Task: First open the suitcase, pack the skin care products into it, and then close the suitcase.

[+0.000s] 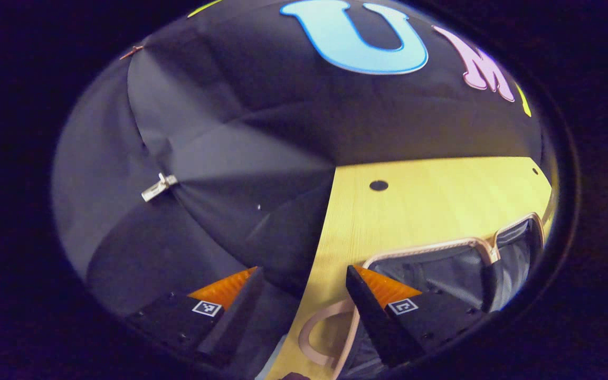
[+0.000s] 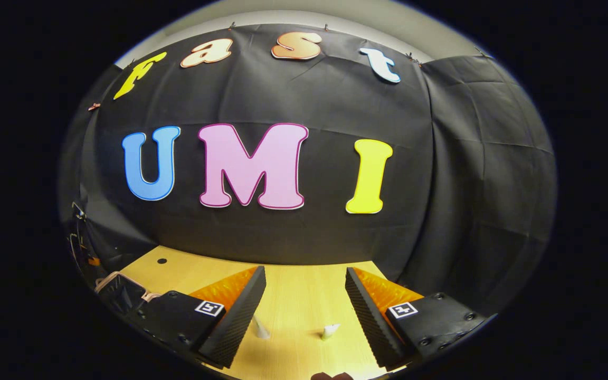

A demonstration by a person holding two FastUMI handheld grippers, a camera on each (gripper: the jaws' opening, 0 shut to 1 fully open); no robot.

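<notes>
The suitcase (image 1: 441, 272) lies open on the wooden table at the lower right of the left gripper view, with a pink rim and a dark lining. Its pink handle loop (image 1: 312, 338) curves just below my left gripper (image 1: 304, 272), which is open and hovers over the table's left edge, its right finger above the suitcase corner. In the right gripper view, my right gripper (image 2: 304, 270) is open above the table. Two small white pointed things (image 2: 259, 327) (image 2: 330, 331) stand low between its fingers, mostly hidden. A corner of the suitcase (image 2: 119, 287) shows far left.
The light wooden table (image 1: 430, 195) has a round dark hole (image 1: 378, 185) near its back. Black cloth walls close in behind and to the left, held by a metal clip (image 1: 159, 186). The table (image 2: 304, 295) runs back to the wall.
</notes>
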